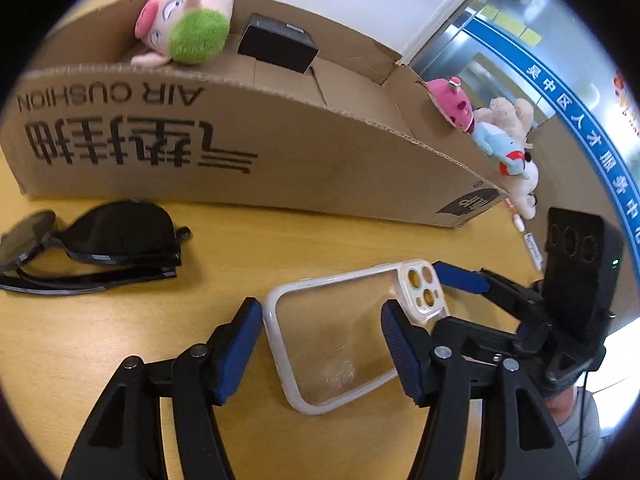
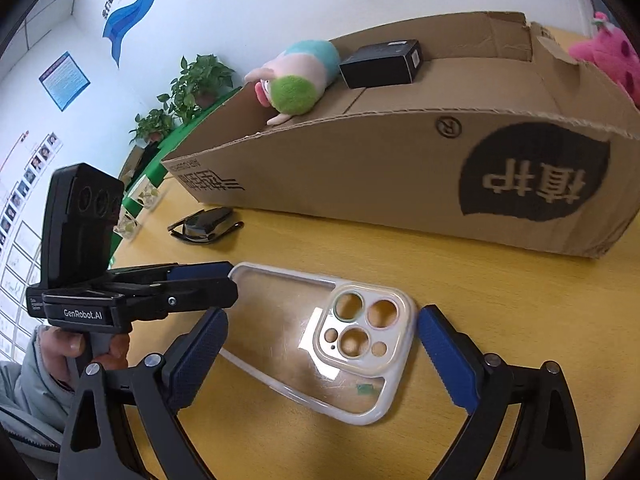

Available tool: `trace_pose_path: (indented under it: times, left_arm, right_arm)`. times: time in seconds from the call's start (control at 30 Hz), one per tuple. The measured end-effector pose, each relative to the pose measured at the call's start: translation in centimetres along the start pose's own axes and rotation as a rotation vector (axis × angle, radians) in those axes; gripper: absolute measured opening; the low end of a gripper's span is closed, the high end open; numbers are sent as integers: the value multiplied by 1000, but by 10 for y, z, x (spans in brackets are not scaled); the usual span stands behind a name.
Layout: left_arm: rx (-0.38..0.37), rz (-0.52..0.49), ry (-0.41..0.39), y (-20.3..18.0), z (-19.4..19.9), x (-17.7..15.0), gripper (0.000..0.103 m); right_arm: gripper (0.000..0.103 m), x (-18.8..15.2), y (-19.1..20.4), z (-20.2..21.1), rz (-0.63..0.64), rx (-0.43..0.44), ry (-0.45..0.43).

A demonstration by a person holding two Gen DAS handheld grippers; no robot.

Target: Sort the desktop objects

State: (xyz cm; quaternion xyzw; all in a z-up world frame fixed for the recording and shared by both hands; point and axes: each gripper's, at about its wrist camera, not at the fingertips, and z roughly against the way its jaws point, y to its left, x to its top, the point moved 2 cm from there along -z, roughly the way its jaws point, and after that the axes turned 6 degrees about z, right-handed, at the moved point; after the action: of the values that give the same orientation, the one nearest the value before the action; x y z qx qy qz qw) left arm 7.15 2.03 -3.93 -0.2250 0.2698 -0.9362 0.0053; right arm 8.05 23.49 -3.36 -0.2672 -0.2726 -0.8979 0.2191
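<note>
A clear phone case (image 1: 344,332) with a white rim lies flat on the yellow table; it also shows in the right wrist view (image 2: 320,340). My left gripper (image 1: 320,344) is open, its blue pads on either side of the case's long edges. My right gripper (image 2: 320,344) is open around the case's camera end. The right gripper's blue finger (image 1: 460,280) shows beyond the case in the left wrist view. Black sunglasses (image 1: 100,236) lie folded to the left; they also show in the right wrist view (image 2: 204,224).
A long cardboard box (image 1: 240,152) stands behind, holding a pig plush (image 1: 188,24) and a black box (image 1: 280,44). More plush toys (image 1: 500,132) sit at its right end. A white cable (image 1: 528,240) lies nearby. Potted plants (image 2: 192,88) stand at the back.
</note>
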Motion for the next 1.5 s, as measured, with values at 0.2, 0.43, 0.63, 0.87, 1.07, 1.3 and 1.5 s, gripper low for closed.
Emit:
trace_pose_path:
  times: [0.2, 0.43, 0.63, 0.87, 1.07, 1.3, 1.5]
  left_arm:
    - [-133, -14, -123, -10, 34, 1, 61]
    - [-176, -54, -104, -14, 40, -14, 61]
    - [-93, 5, -65, -1, 22, -13, 61]
    - [36, 8, -9, 10, 3, -4, 28]
    - [82, -7, -12, 11, 4, -6, 7]
    - [66, -55, -52, -3, 8, -7, 6]
    - [10, -151, -166, -45, 43, 20, 7]
  right_arm:
    - [97, 4, 12, 34, 26, 30, -138]
    - [97, -13, 33, 67, 72, 57, -208]
    - [88, -23, 14, 52, -16, -65, -139]
    - [45, -17, -12, 25, -41, -238, -38]
    - [16, -20, -10, 13, 44, -329, 6]
    - [12, -22, -11, 21, 13, -323, -14]
    - [13, -7, -6, 62, 13, -347, -108]
